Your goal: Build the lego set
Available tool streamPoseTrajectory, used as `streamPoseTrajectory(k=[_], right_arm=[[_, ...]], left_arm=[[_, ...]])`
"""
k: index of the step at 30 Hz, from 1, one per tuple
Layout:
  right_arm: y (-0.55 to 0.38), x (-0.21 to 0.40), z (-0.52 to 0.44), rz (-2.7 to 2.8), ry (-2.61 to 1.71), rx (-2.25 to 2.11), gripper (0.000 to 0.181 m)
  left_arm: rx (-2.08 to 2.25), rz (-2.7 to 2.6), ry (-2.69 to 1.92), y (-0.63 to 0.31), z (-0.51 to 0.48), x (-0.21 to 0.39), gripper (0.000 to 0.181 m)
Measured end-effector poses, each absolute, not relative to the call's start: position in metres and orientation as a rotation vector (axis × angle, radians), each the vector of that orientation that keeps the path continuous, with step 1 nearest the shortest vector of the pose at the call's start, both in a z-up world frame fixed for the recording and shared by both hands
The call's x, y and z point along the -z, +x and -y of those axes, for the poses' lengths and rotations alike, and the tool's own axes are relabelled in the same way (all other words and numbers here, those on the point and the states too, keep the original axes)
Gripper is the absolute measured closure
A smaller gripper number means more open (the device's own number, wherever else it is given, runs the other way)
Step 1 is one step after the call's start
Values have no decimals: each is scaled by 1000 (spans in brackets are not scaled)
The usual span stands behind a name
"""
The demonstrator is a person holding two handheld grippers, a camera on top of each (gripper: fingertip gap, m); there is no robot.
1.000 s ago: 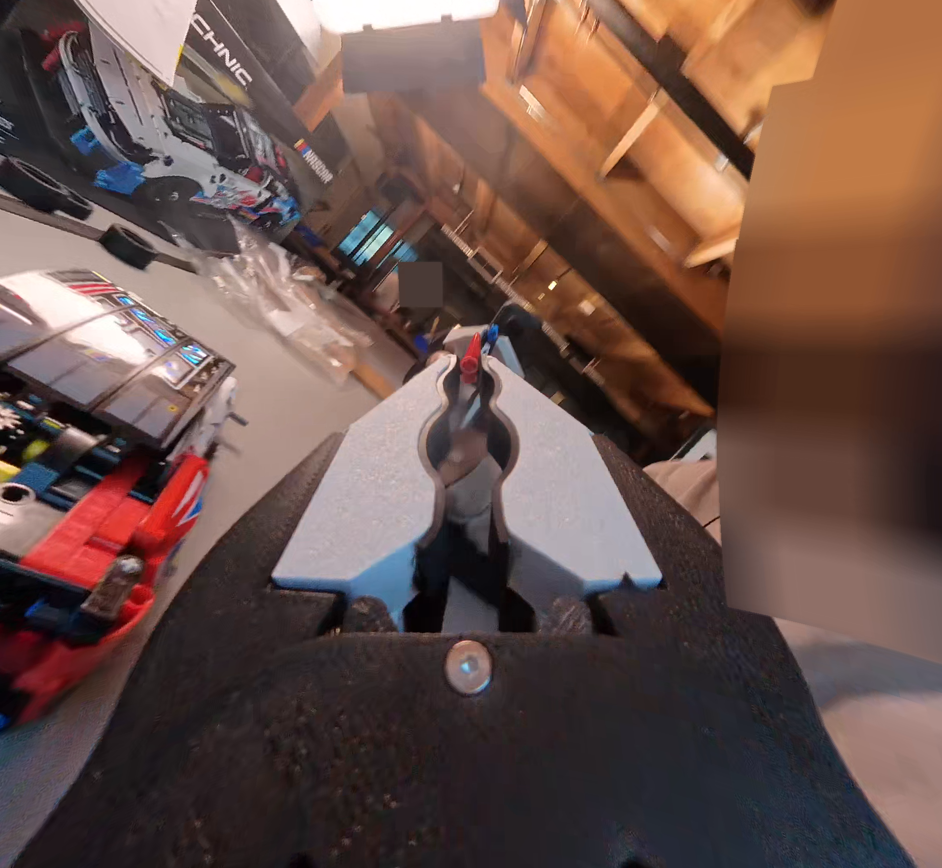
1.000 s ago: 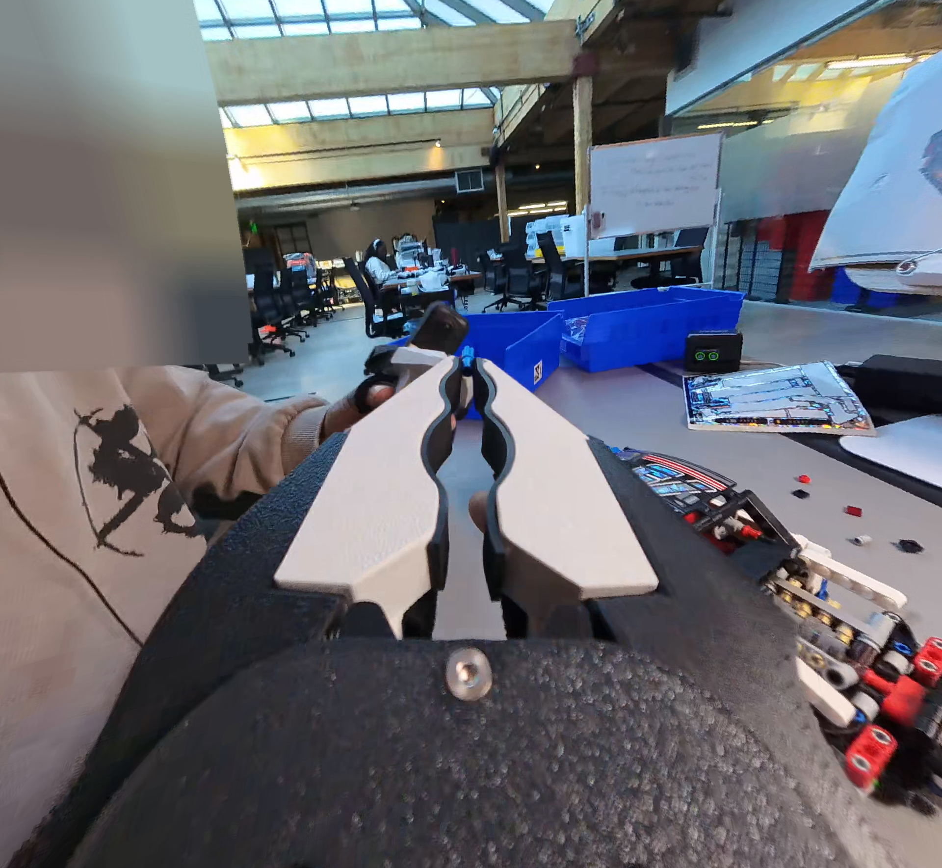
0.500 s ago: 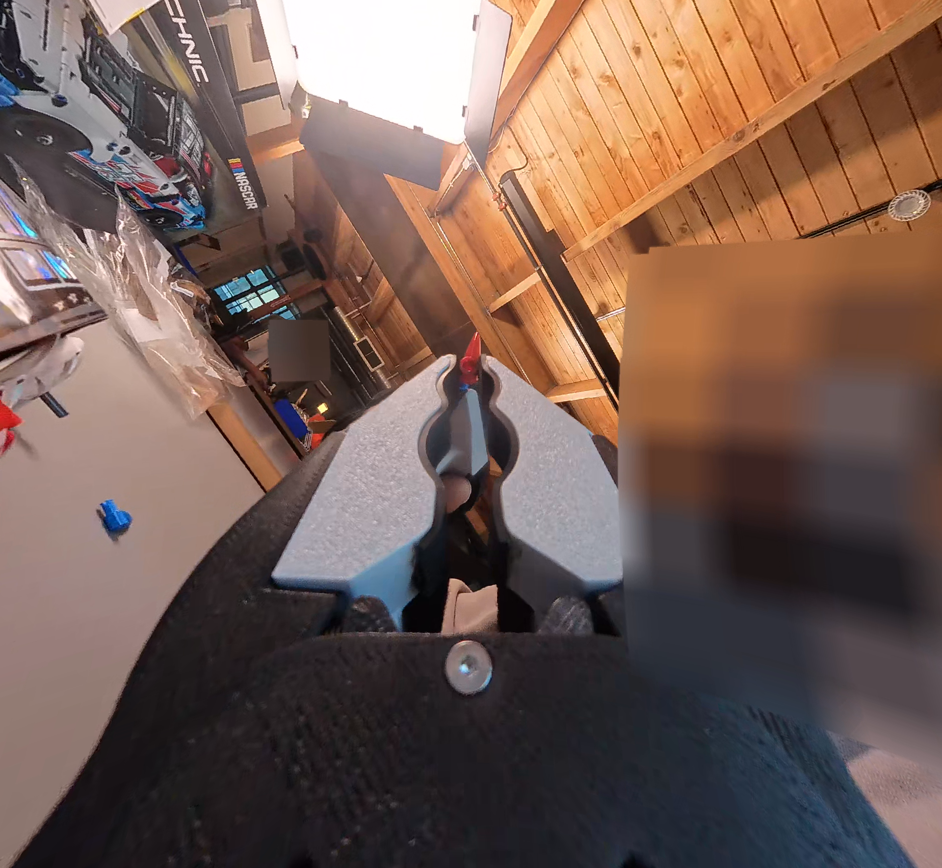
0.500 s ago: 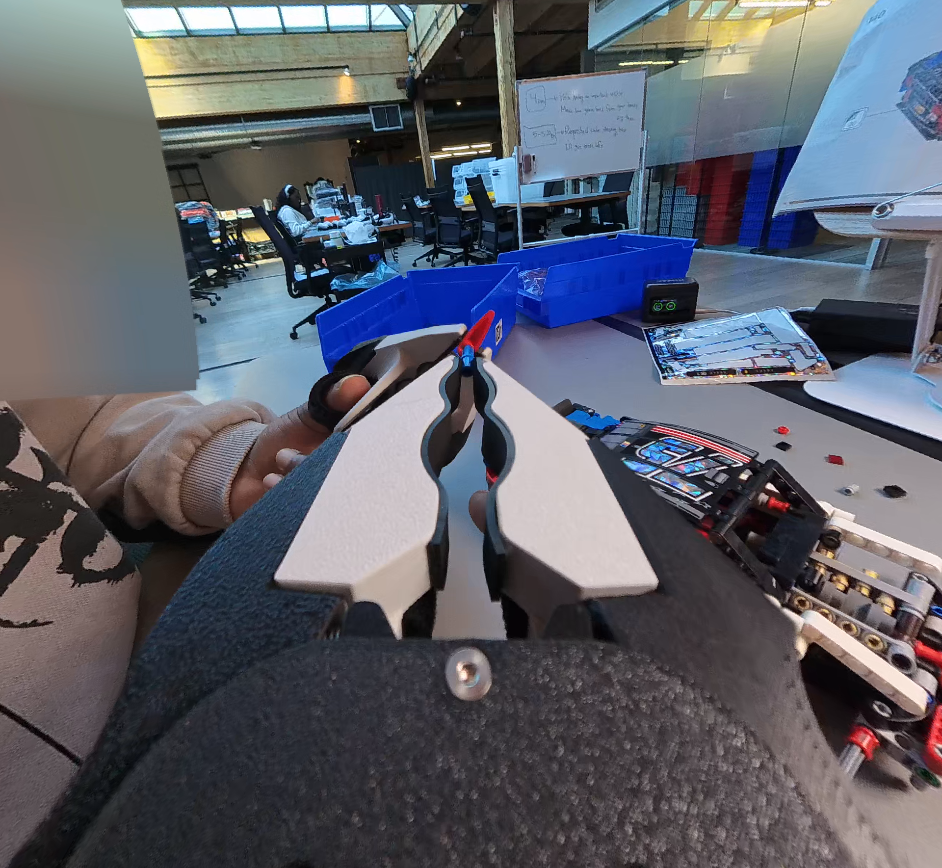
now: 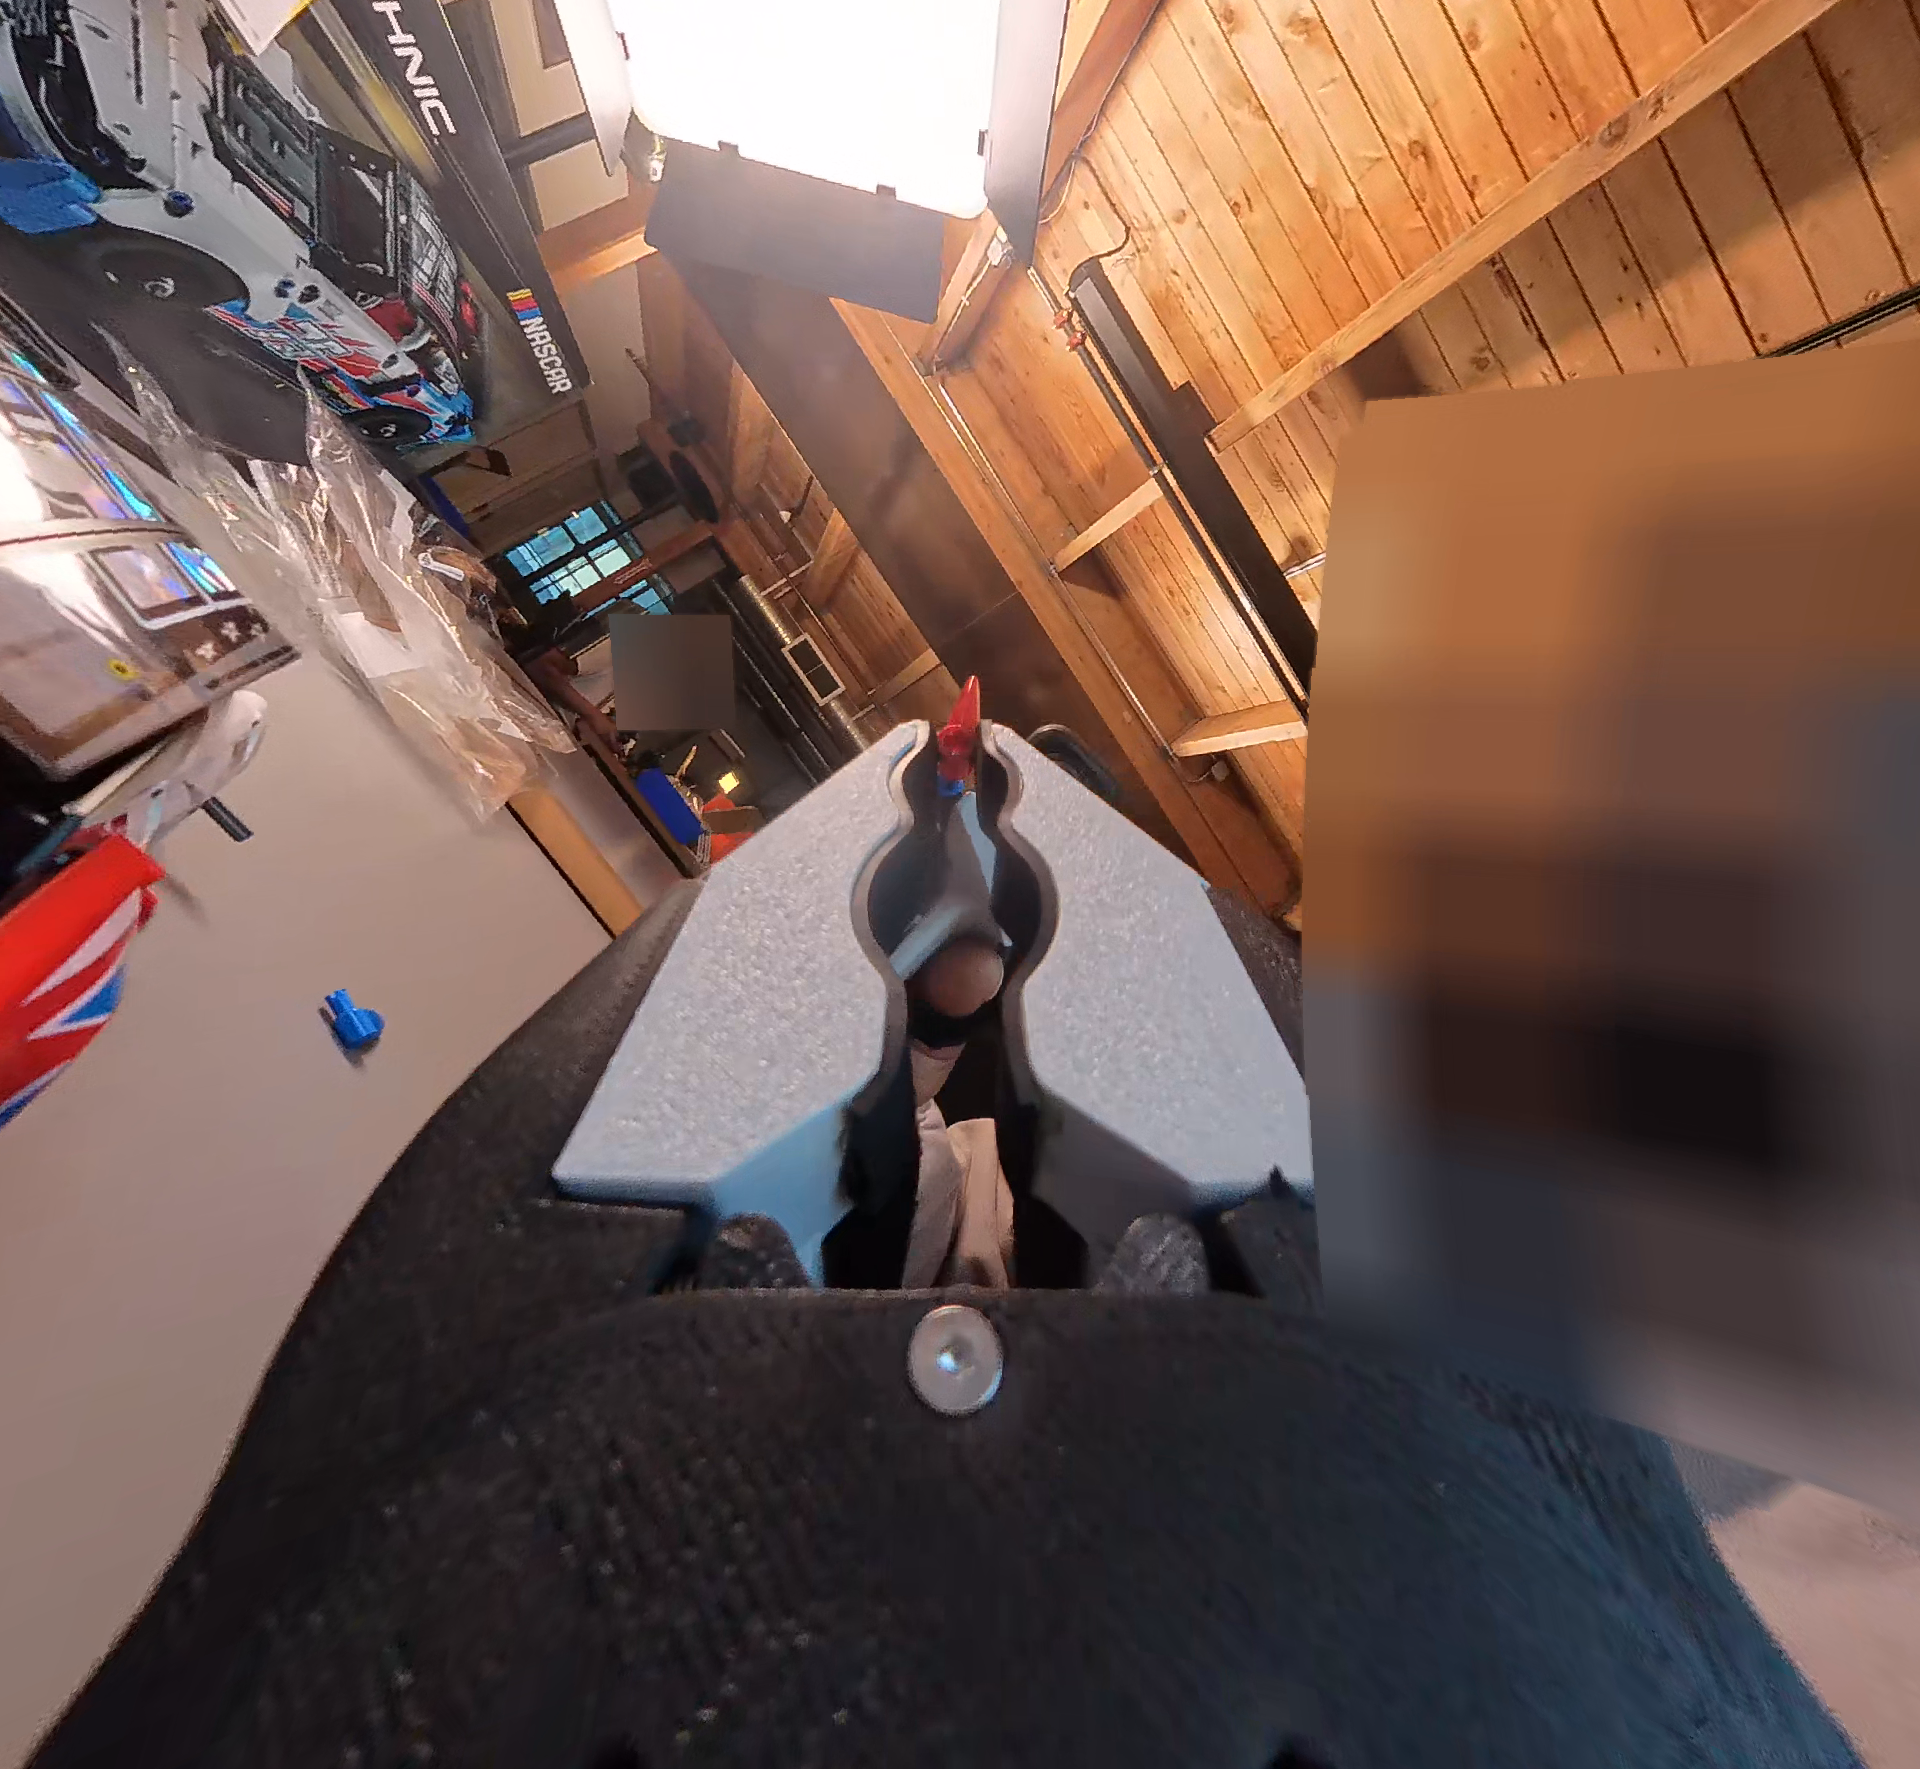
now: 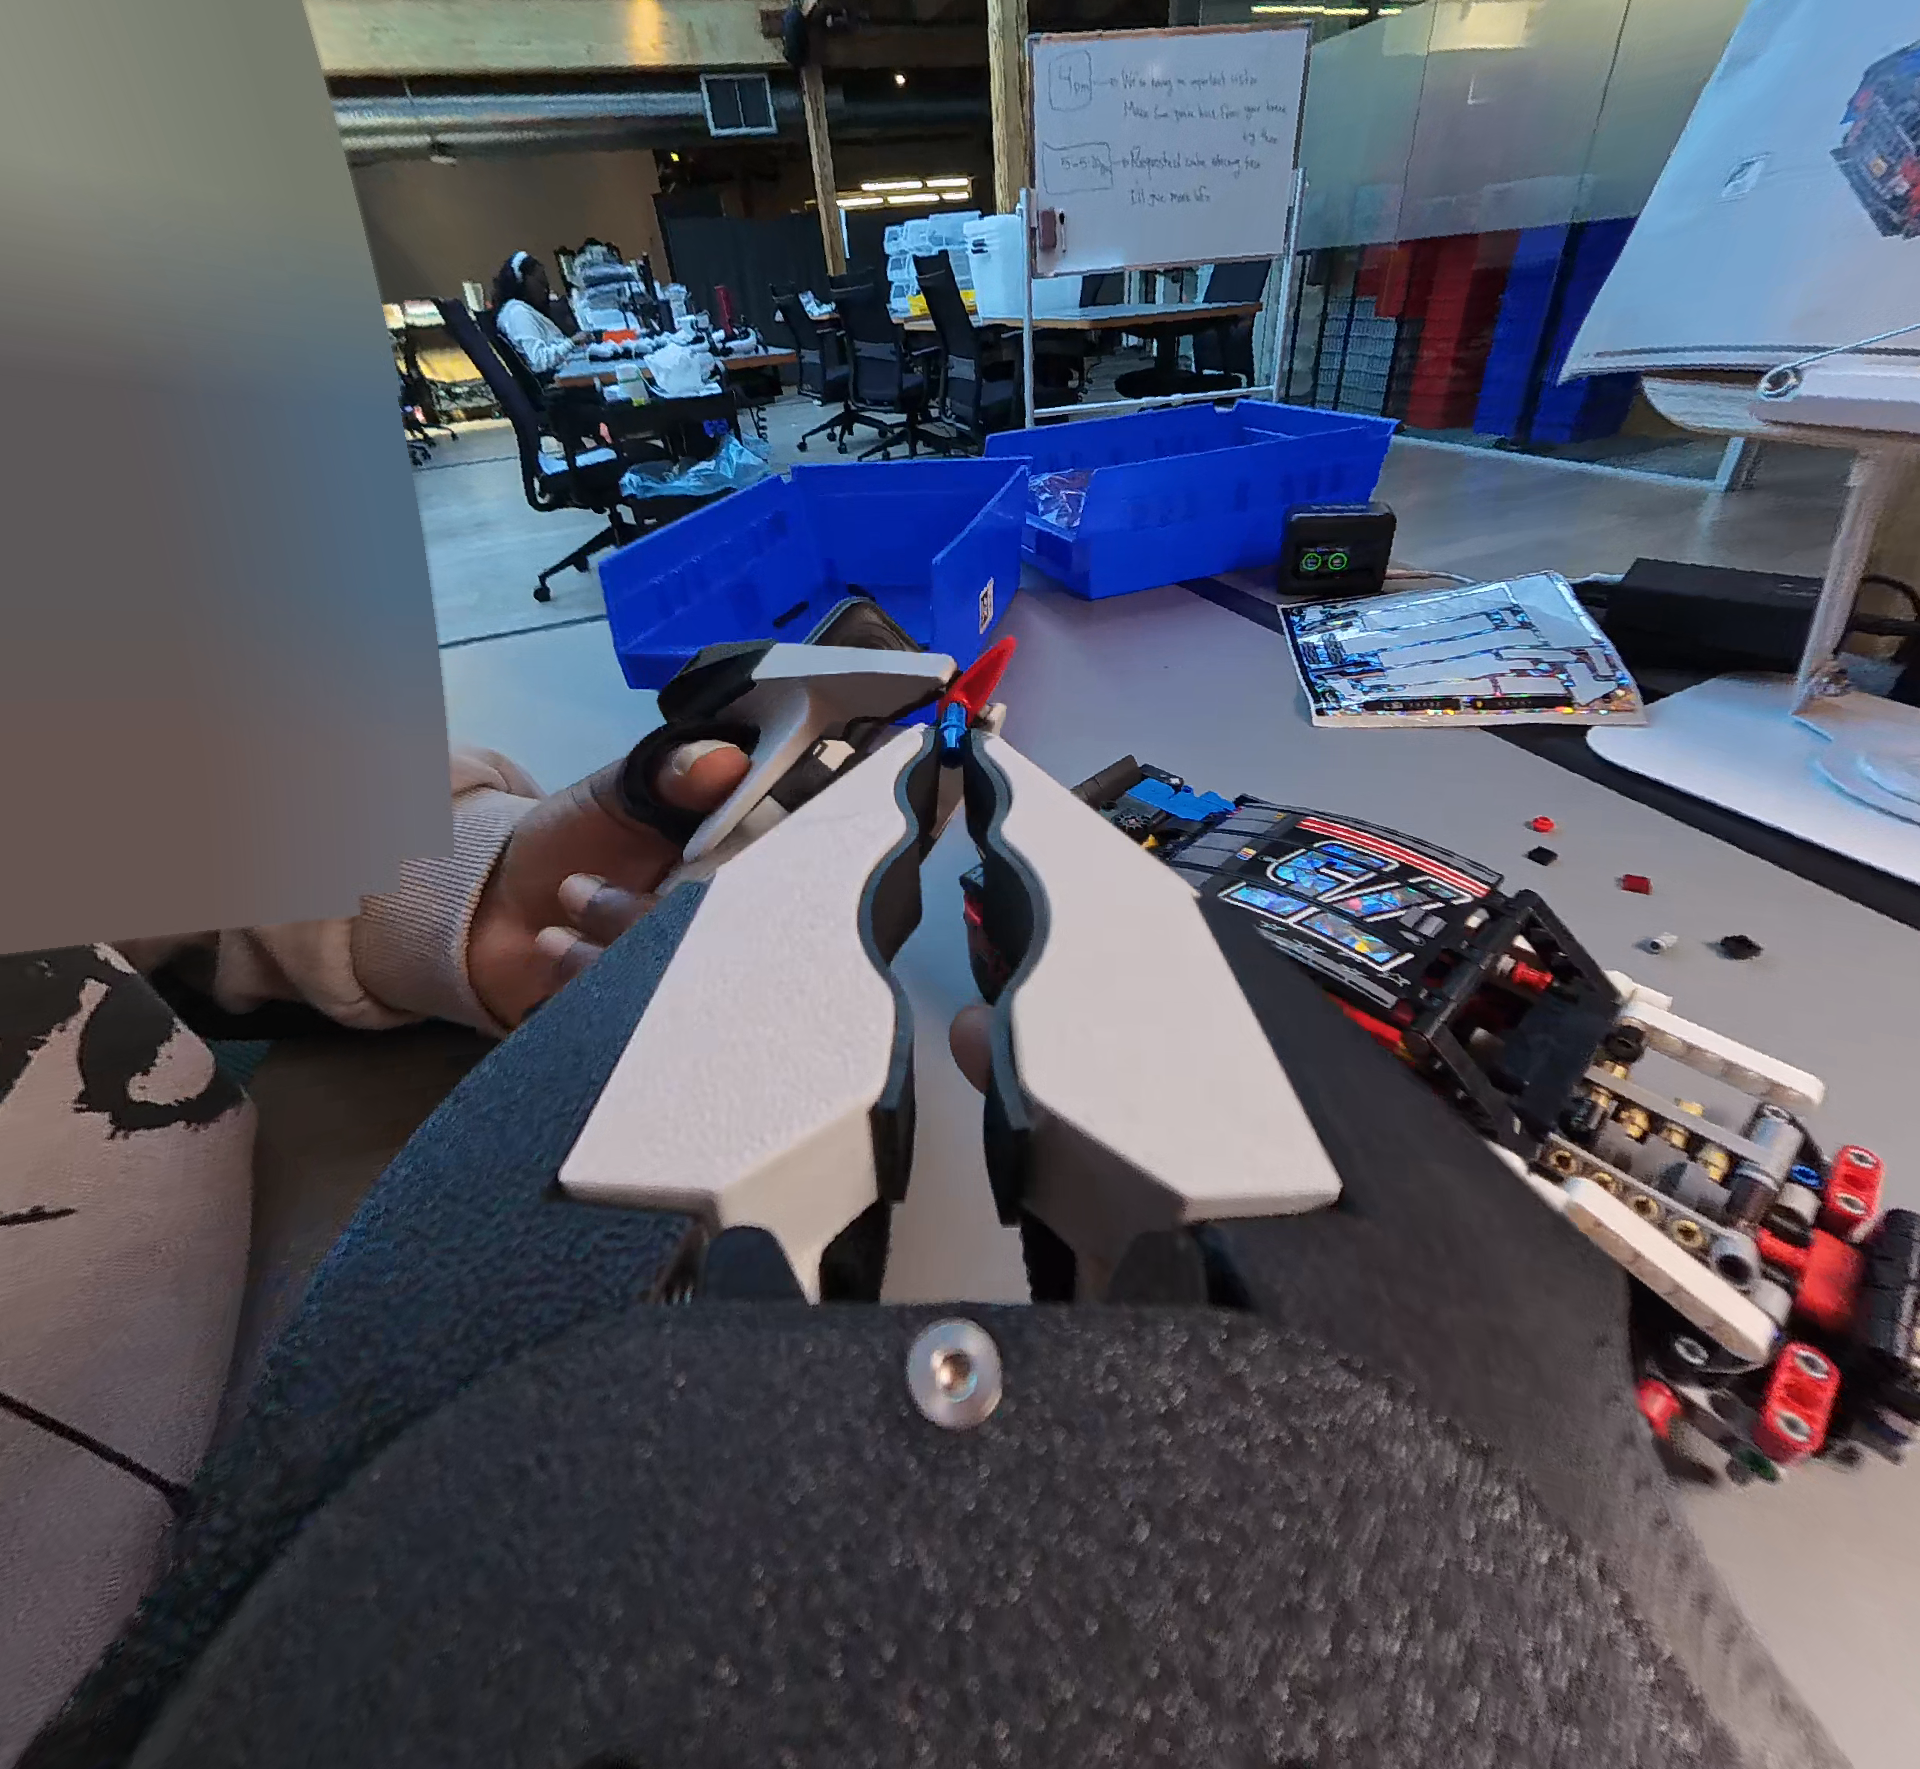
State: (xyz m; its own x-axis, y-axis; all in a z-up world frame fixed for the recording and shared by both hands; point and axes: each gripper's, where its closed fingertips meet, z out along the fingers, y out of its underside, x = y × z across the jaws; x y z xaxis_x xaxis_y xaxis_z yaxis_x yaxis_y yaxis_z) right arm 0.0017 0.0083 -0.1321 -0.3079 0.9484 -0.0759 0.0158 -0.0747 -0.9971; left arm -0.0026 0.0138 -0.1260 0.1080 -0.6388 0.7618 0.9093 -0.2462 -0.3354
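Note:
My left gripper [image 5: 954, 745] is shut on a small red pointed piece [image 5: 966, 711] that sticks out past its tips. My right gripper [image 6: 948, 740] is shut on a short blue pin [image 6: 950, 751], held up over the table's near edge. The two grippers meet tip to tip, and the blue pin [image 5: 945, 786] sits against the base of the red piece [image 6: 979, 675]. The left gripper [image 6: 831, 680] and the hand holding it show in the right wrist view. The partly built Lego car [image 6: 1455, 971] lies on the grey table [image 6: 1195, 701] to the right, and its red nose [image 5: 62, 919] shows in the left wrist view.
A loose blue piece [image 5: 353, 1023] lies on the table. Several tiny pieces [image 6: 1633, 883] lie beyond the car. A sticker sheet [image 6: 1455, 649], two blue bins [image 6: 831, 556], an instruction booklet on a stand [image 6: 1787, 161], plastic bags [image 5: 416, 597] and the set's box [image 5: 260, 161] ring the work area.
Both grippers have stayed shut and tip to tip. The right view has tipped down toward the table and car. The left view has swung away from the car, and the red piece now shows beyond the right tips.

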Motion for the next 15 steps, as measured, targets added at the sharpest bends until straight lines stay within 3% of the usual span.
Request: streamPoseTrajectory(k=[1, 15], right_arm=[[2, 132, -8, 1417, -1092, -1464, 180], [4, 139, -10, 1507, -882, -1112, 179]], left_arm=[[1500, 340, -1054, -2, -14, 126, 177], [1524, 387, -1117, 2, -17, 134, 177]])
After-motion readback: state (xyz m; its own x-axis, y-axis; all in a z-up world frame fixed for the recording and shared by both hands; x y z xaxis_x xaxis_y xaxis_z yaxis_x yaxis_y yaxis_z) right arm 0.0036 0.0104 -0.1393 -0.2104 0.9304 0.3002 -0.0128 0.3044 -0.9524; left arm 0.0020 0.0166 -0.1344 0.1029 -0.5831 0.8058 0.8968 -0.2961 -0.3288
